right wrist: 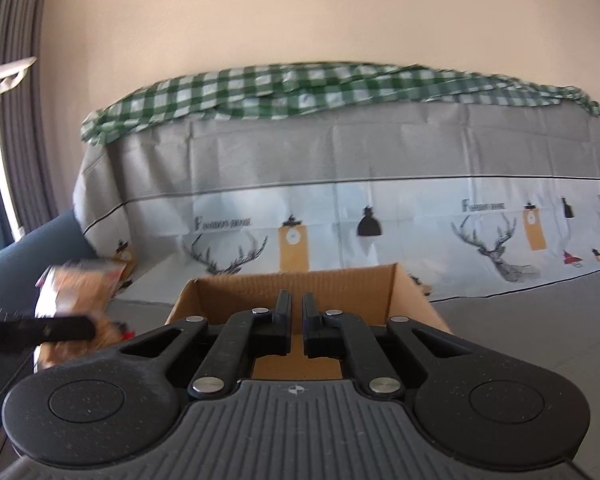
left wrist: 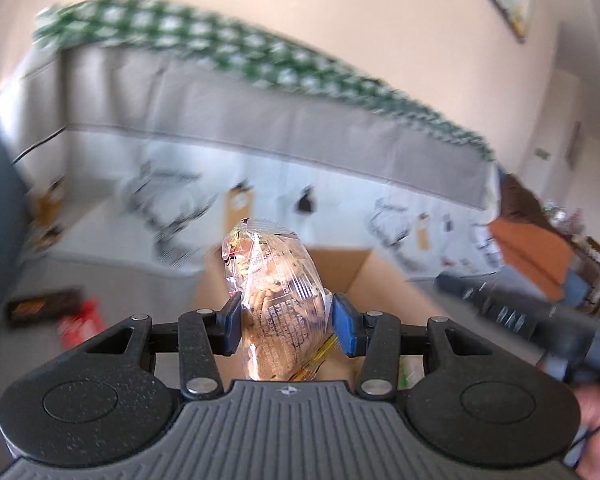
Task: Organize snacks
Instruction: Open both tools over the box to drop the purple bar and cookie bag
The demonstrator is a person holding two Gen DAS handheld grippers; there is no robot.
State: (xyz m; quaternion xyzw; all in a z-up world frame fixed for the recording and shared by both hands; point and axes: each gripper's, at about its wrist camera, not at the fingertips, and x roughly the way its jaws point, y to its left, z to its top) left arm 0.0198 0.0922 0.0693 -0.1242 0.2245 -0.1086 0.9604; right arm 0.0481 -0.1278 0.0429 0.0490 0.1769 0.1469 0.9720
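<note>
The left tool (left wrist: 286, 322) grasps a clear snack packet (left wrist: 276, 292) at centre frame, above the open cardboard box (right wrist: 300, 284). The right tool (right wrist: 296, 320) is clenched on nothing, low centre over the box. Pinched crinkly film could slip, dropping the packet beside the box.

A green checked cloth (right wrist: 332, 88) lies atop a sofa draped in a deer-print cover (right wrist: 340, 208). Grey curtain (right wrist: 16, 120) at left.
</note>
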